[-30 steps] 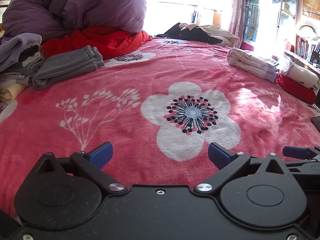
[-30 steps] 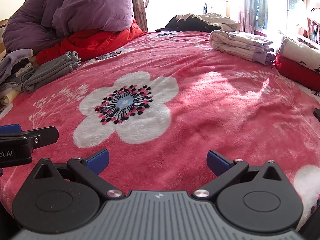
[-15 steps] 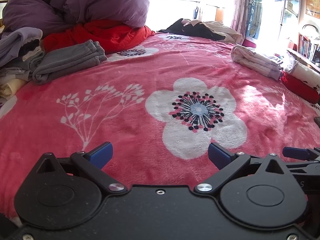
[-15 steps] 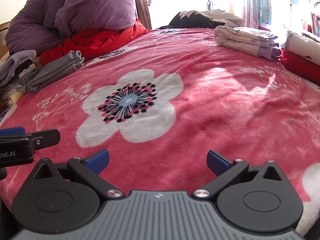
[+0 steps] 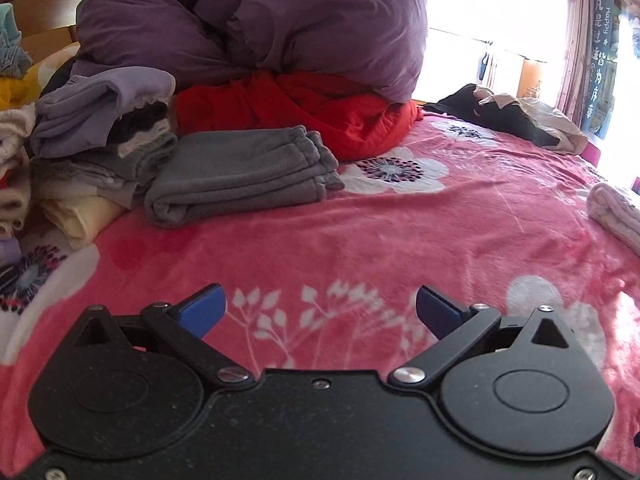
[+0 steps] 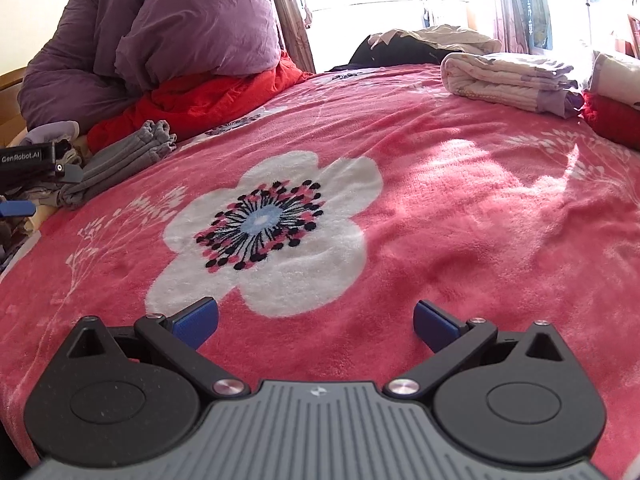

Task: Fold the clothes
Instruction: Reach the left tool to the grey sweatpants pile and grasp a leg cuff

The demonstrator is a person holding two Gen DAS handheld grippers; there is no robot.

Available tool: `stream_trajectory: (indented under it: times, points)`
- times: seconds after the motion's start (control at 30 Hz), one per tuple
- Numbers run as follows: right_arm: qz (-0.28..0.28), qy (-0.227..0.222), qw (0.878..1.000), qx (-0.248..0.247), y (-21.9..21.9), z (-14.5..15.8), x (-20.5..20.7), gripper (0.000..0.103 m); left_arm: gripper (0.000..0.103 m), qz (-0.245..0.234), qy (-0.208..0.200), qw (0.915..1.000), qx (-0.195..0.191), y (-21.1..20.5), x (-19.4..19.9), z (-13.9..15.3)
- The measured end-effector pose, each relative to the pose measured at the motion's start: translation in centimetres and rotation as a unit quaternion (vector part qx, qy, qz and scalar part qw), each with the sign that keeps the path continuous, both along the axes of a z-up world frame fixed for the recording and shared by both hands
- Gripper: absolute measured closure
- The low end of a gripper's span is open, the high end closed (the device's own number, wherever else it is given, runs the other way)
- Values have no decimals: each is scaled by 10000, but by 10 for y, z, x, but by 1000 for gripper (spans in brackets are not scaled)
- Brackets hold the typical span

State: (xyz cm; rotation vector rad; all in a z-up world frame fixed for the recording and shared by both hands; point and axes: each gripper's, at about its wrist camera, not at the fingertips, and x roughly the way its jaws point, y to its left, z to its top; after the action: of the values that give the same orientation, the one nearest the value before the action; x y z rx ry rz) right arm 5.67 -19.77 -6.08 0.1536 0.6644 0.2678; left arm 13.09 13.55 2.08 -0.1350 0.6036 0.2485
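Left claw (image 5: 320,308) spread wide, nothing gripped, low over pink floral blanket (image 5: 400,232). Right claw (image 6: 316,320) likewise agape, empty, above white flower print (image 6: 272,232). Folded grey pants (image 5: 240,176) ahead-left beside clothes stack (image 5: 92,136); red bedding (image 5: 304,112), purple duvet (image 5: 256,20) behind.

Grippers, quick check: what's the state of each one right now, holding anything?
Left gripper: open, holding nothing, above the pink blanket.
Right gripper: open, holding nothing, above the same blanket.
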Motion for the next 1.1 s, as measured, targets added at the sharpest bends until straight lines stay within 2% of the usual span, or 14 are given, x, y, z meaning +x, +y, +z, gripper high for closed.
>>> stream_trajectory:
  times: [0.13,0.27,0.33,0.43,0.47,0.6,0.73,0.8,0.87,0.93,1.0,1.1]
  points:
    - [33,274,9995,165,-8,-6,19,0,2,290,11,9996,-9,38,35,-5]
    - [64,263,9993,254,-10,-8,22,0,8,597,-30,9979,-262,75,58,-13]
    - [80,248,9992,294,-10,-9,23,0,19,716,33,9971,-250,91,71,-18]
    - [104,224,9991,356,-11,-11,24,0,29,737,133,9970,-201,109,91,-24]
    - [112,216,9990,376,-12,-12,25,0,30,710,147,9972,-164,114,96,-25]
    - [106,170,9988,450,-13,-12,26,0,44,589,240,9980,35,124,117,-29]
    - [101,133,9987,474,-13,-11,26,0,51,497,385,9975,314,129,136,-34]
    - [103,165,9987,466,-12,-12,28,0,51,449,445,9971,427,131,143,-36]
    - [104,179,9988,447,-12,-12,29,0,60,317,544,9964,563,129,149,-36]
    - [106,181,9989,415,-11,-13,28,0,82,143,585,9961,650,126,152,-34]
    - [106,184,9990,398,-11,-13,28,0,91,25,595,9944,868,118,152,-31]
    - [102,190,9990,403,-11,-12,28,0,94,-81,504,9912,1223,107,147,-24]
